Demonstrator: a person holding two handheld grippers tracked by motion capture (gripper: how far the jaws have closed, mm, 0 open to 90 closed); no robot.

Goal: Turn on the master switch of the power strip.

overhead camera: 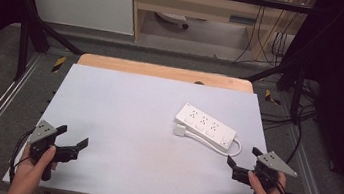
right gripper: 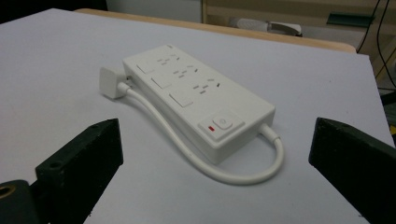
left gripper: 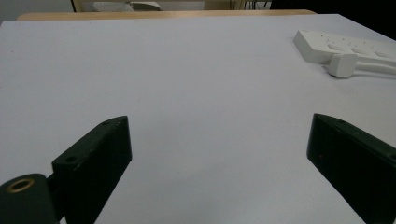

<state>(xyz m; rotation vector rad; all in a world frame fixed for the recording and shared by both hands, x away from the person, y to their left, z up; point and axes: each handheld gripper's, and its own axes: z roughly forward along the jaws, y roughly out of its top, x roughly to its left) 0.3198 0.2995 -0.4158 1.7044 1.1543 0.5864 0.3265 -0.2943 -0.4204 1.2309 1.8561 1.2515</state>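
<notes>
Nearest the camera, the left black two-jaw gripper (overhead camera: 73,136) was held with its jaws spread wide over the pale grey table top (overhead camera: 126,121), pinching nothing. Further right, the white plastic power strip (overhead camera: 205,125) was laid flat, near the right black two-jaw gripper (overhead camera: 242,156), also spread and empty. It was judged light, stiff and smooth, best gripped across its long sides. Its white cord (right gripper: 187,149) looked bendy. Beyond, wooden shelves (overhead camera: 197,4) were seen.

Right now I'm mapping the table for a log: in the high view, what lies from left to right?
Left hand-held gripper → plug → power strip → right hand-held gripper.
</notes>
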